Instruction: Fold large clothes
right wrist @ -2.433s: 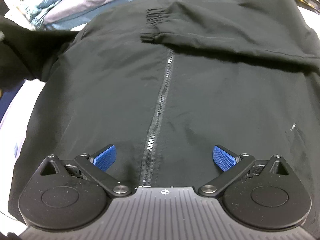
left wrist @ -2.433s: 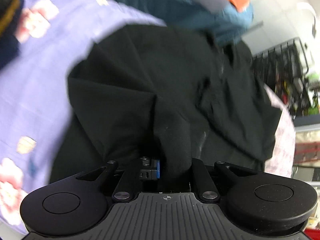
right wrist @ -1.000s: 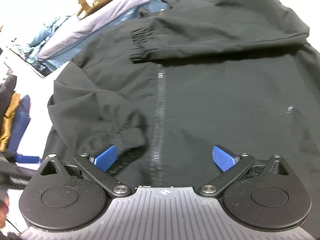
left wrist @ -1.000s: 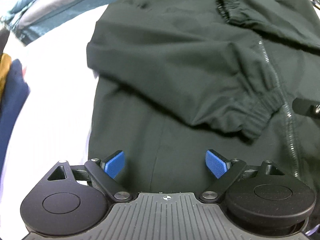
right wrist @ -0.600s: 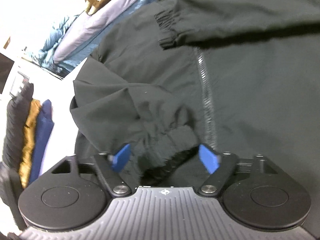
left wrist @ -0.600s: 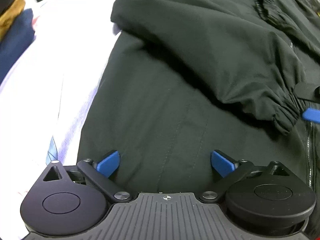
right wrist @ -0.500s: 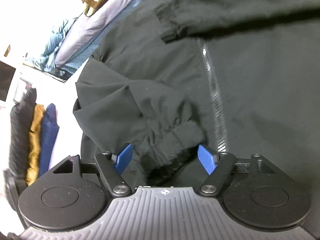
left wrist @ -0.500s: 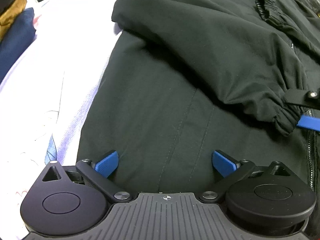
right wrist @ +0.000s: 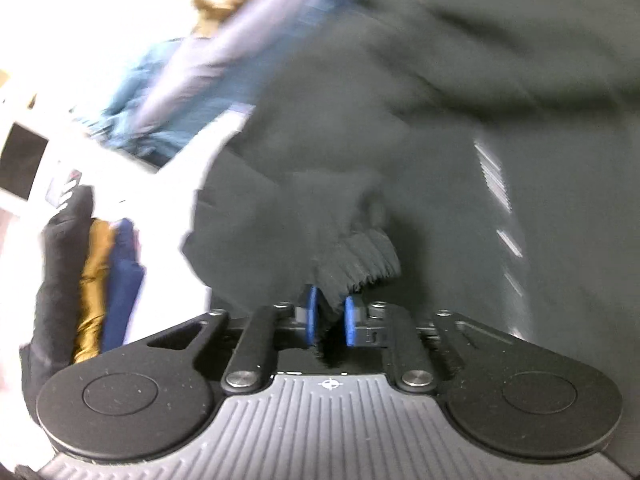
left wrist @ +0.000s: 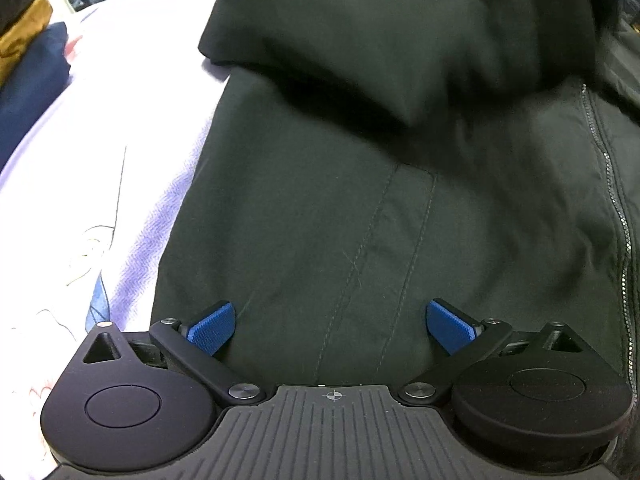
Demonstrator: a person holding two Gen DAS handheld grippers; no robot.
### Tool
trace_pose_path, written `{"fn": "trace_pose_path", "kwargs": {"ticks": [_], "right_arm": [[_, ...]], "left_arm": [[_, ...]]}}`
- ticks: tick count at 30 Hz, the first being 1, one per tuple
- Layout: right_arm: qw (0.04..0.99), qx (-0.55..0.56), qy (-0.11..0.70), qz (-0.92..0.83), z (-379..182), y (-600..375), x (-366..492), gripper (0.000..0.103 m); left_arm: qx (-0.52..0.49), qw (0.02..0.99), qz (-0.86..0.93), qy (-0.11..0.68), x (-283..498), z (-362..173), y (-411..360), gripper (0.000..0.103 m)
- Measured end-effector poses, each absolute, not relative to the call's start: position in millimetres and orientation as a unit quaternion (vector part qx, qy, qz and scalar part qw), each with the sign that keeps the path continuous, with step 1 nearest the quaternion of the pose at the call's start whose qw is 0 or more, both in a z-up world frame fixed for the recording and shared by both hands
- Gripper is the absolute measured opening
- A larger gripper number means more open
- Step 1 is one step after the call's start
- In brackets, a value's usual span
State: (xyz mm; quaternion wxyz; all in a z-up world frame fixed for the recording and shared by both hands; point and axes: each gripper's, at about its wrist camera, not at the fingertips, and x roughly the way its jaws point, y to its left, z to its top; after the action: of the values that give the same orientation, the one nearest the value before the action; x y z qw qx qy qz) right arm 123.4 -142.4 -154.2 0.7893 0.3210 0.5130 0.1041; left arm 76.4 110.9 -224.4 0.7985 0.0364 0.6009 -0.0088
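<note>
A black zip-front jacket (left wrist: 380,208) lies flat on a pale lilac sheet (left wrist: 80,184), its zipper (left wrist: 616,216) running down the right of the left wrist view. One sleeve (left wrist: 380,48) is folded across the chest. My left gripper (left wrist: 330,322) hangs open just above the jacket's lower left panel, blue pads wide apart with nothing between them. In the blurred right wrist view my right gripper (right wrist: 330,318) is shut on the ribbed cuff (right wrist: 356,264) of that sleeve, which is lifted off the jacket body (right wrist: 540,160).
A stack of folded clothes in black, mustard and navy (right wrist: 92,280) stands at the left, also visible as folded clothes (left wrist: 28,60) in the left wrist view. More garments in blue and lilac (right wrist: 192,80) lie heaped at the far side of the sheet.
My right gripper closed on the sleeve cuff and has swung, lifting it; its view is now blurred. The left gripper stayed open, sinking a little toward the jacket's lower panel.
</note>
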Motion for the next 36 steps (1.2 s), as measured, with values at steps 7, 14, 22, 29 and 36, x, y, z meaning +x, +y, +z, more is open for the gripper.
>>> {"fn": "trace_pose_path", "kwargs": {"ticks": [7, 14, 22, 29, 36], "right_arm": [[0.846, 0.251, 0.368, 0.293, -17, -83, 195, 0.008], [0.882, 0.222, 0.257, 0.328, 78, -127, 241, 0.007], [0.897, 0.242, 0.232, 0.288, 110, -224, 289, 0.008], [0.887, 0.254, 0.278, 0.269, 80, -245, 296, 0.008], [0.882, 0.254, 0.290, 0.271, 72, -227, 294, 0.008]], "left_arm": [[0.032, 0.793, -0.003, 0.608, 81, -223, 108, 0.103], [0.027, 0.793, 0.002, 0.609, 96, -229, 108, 0.103], [0.012, 0.787, 0.015, 0.617, 99, -225, 113, 0.103], [0.042, 0.890, -0.077, 0.447, 126, -160, 85, 0.103], [0.230, 0.883, -0.217, 0.347, 192, -177, 16, 0.103]]}}
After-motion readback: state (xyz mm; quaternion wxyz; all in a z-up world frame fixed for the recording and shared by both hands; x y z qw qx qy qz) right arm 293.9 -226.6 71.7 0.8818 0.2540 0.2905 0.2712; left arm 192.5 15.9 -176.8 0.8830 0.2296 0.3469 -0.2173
